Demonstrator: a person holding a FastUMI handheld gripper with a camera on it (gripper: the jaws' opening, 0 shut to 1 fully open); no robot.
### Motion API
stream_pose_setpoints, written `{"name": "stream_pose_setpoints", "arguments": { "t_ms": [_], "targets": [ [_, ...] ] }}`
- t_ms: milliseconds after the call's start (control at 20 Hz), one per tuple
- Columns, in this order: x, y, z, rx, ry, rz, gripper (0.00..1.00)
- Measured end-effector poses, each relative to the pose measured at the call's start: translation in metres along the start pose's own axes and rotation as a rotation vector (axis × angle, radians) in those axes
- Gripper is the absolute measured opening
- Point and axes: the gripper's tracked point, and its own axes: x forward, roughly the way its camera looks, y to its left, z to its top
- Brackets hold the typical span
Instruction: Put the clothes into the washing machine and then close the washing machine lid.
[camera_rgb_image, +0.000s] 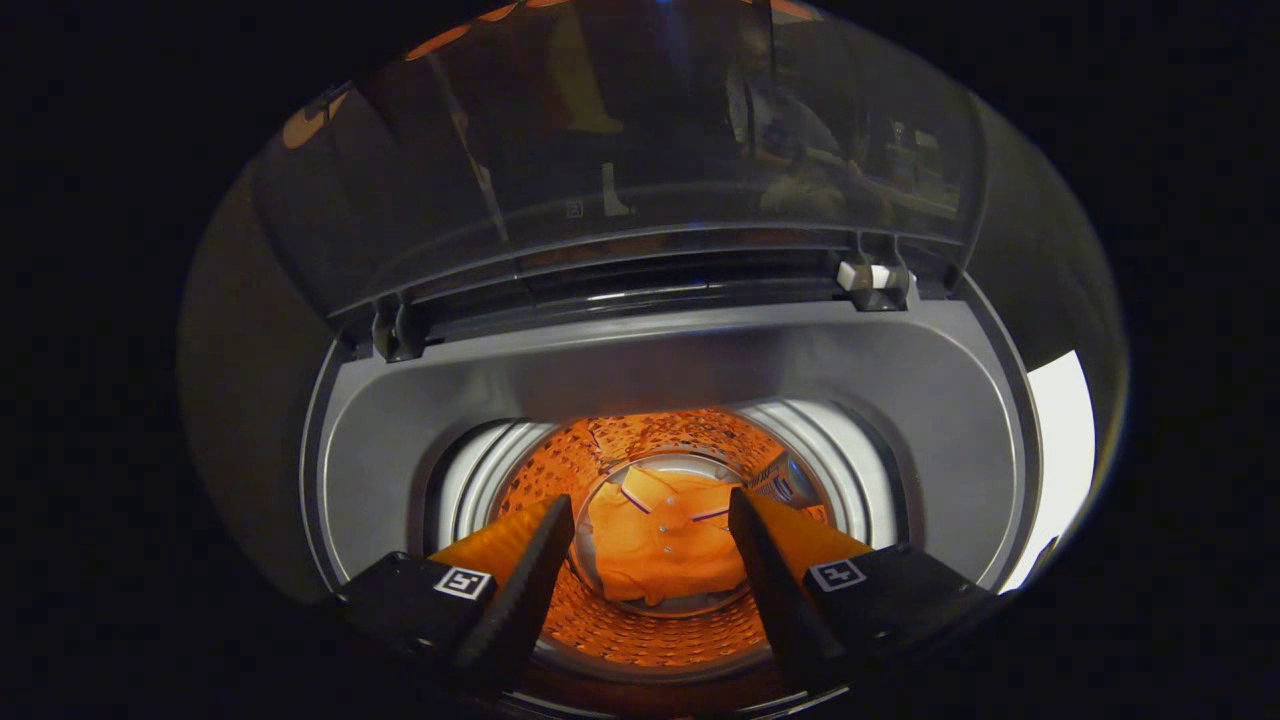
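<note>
My fingers (650, 560) hang spread wide and empty above the open washing machine (660, 370). The clothes (660, 550) lie at the drum's bottom, beyond them. Loading looks done; next I should reach the raised lid (640, 160) and lower it.

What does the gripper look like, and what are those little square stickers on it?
The gripper has two long fingers that taper to narrow tips, with ridged inner faces. Each finger grows out of a blocky dark base. On top of each base sits a small white square marker with a black pattern, one per side. No cables show.
</note>
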Motion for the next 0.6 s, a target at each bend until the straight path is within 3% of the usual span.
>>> {"name": "stream_pose_setpoints", "arguments": {
  "t_ms": [250,600],
  "targets": [
    [-0.028,0.002,0.013,0.004,-0.052,0.004,0.99],
    [-0.104,0.005,0.063,-0.034,-0.202,0.01,0.99]
  ]
}}
